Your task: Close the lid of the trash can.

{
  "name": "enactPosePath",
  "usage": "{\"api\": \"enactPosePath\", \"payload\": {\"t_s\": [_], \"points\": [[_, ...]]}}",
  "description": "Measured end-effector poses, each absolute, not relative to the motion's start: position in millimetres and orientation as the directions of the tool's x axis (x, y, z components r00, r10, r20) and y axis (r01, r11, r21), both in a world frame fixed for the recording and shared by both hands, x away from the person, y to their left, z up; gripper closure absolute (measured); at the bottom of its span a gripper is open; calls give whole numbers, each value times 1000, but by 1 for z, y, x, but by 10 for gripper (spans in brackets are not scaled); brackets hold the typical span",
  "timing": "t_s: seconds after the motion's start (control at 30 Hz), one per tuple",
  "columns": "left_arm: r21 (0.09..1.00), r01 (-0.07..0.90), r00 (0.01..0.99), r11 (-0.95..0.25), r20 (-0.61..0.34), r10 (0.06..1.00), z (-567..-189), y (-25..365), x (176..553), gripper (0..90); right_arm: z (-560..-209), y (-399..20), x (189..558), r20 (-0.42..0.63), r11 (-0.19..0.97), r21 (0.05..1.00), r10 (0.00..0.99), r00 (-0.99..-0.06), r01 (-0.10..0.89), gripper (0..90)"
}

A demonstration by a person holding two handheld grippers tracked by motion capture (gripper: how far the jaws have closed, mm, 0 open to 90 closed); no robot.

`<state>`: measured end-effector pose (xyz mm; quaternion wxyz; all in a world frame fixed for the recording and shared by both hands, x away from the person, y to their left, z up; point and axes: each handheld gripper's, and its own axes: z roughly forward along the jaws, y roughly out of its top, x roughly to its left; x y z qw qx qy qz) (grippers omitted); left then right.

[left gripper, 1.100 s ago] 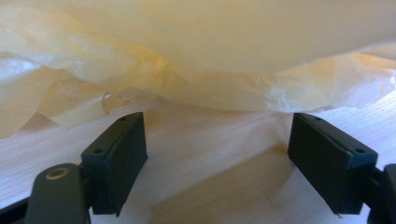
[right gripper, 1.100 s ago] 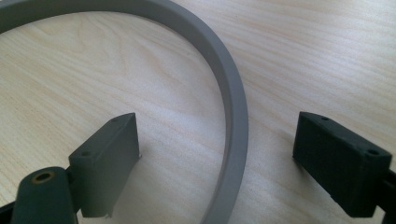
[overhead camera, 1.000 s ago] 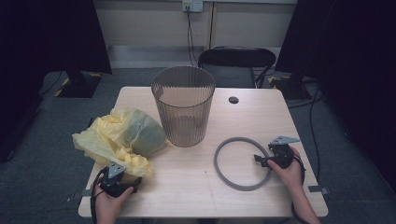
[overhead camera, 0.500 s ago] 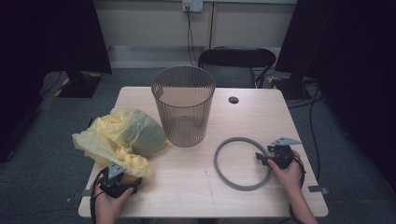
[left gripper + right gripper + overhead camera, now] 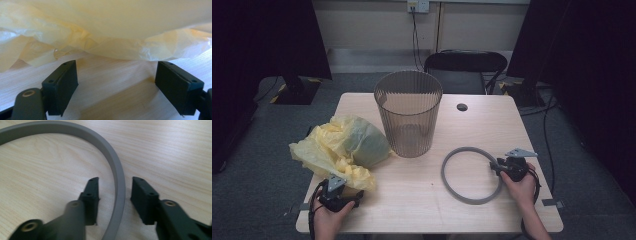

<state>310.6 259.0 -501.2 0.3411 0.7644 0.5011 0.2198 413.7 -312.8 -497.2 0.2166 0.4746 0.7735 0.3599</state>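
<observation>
- Dark curtains, grey carpet and a black chair [image 5: 466, 65] are seen behind a pale wooden counter [image 5: 422, 200], so a pretty plain setup.
- A ribbed, see-through grey waste bin [image 5: 408, 117] is stood upright at the far middle of the counter.
- A crumpled yellow plastic bag [image 5: 339, 150] is heaped on the left side, just beside the bin.
- A grey ring [image 5: 472, 175] is laid flat on the right side, nearer than the bin and apart from it.
- The right tongs [image 5: 115, 192] are held at the ring's right edge, with the band caught between the jaws. The jaws have just been closing on it, but small gaps can be made out on both sides of the band, so it isn't pinched yet.
- The left tongs [image 5: 116, 82] are held wide open at the near left corner, right at the bag's near edge. Nothing is gripped; only bare wood is seen between the jaws, with the bag's folds hanging just beyond the tips.
</observation>
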Motion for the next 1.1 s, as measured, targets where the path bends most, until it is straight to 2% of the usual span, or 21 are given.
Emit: {"api": "enactPosePath", "payload": {"t_s": [0.2,0.27,0.4,0.77,1.1], "points": [[741,617,401,-265,-6,916,-501,259,311,177,-496,-309,415,12,287,757,892,-451,588,803],[741,617,401,-263,-9,916,-501,259,311,176,-496,-310,416,23,275,757,895,-445,593,817],[740,617,407,-269,-6,914,-501,259,311,170,-493,-311,422,59,254,735,899,-433,628,822],[740,616,410,-271,-6,912,-501,259,311,156,-479,-304,439,67,289,620,907,-416,730,829],[740,616,412,-270,-10,911,-502,258,311,154,-459,-313,450,248,172,561,899,-362,810,836]]}}
